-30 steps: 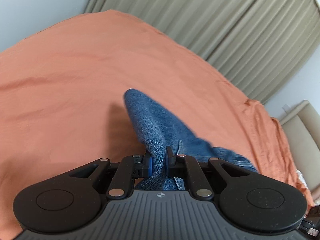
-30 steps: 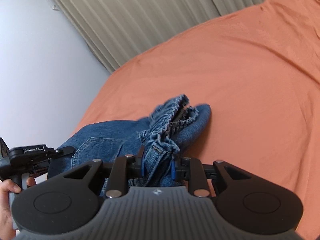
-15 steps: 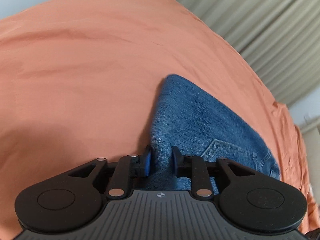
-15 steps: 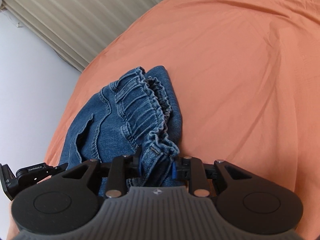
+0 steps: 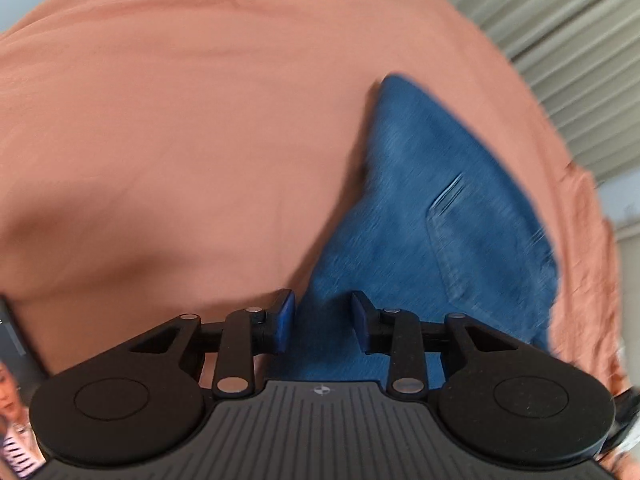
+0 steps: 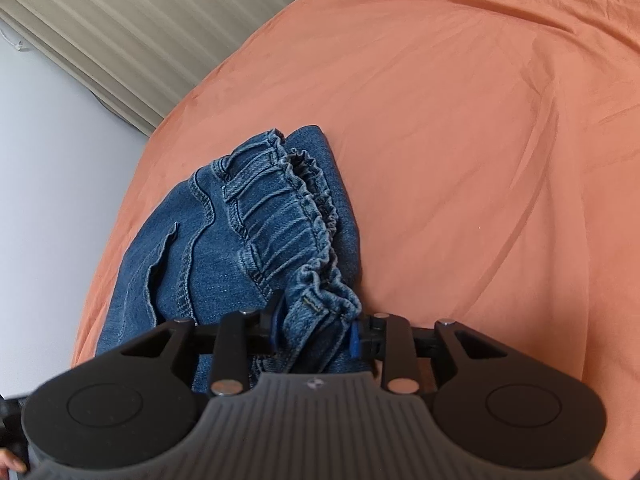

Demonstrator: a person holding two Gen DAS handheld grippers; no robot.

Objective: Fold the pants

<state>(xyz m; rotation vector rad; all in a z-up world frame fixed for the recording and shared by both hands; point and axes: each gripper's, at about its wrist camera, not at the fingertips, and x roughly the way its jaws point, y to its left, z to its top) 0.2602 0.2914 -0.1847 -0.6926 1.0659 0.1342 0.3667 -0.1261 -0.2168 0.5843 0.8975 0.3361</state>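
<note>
Blue denim pants (image 5: 432,208) lie folded on an orange bedsheet (image 5: 160,120), a back pocket (image 5: 480,248) facing up. My left gripper (image 5: 322,320) hangs over the near edge of the pants with its jaws opening. Denim lies between the blue pads (image 5: 285,318), which stand off it. In the right wrist view the pants (image 6: 208,248) show their gathered elastic waistband (image 6: 280,216). My right gripper (image 6: 315,330) is also opening, and the bunched end of the waistband sits loosely between its fingers.
The orange sheet (image 6: 480,120) spreads wide to the right of the pants. Beige pleated curtains (image 6: 120,20) and a white wall (image 6: 48,160) stand behind the bed. A dark object with a printed picture (image 5: 12,420) sits at the lower left. A person's finger (image 6: 8,465) shows.
Both grippers sank toward the bed and tipped downward. The pants went from hanging in pinched jaws to lying flat on the sheet. Both pairs of jaws have spread apart.
</note>
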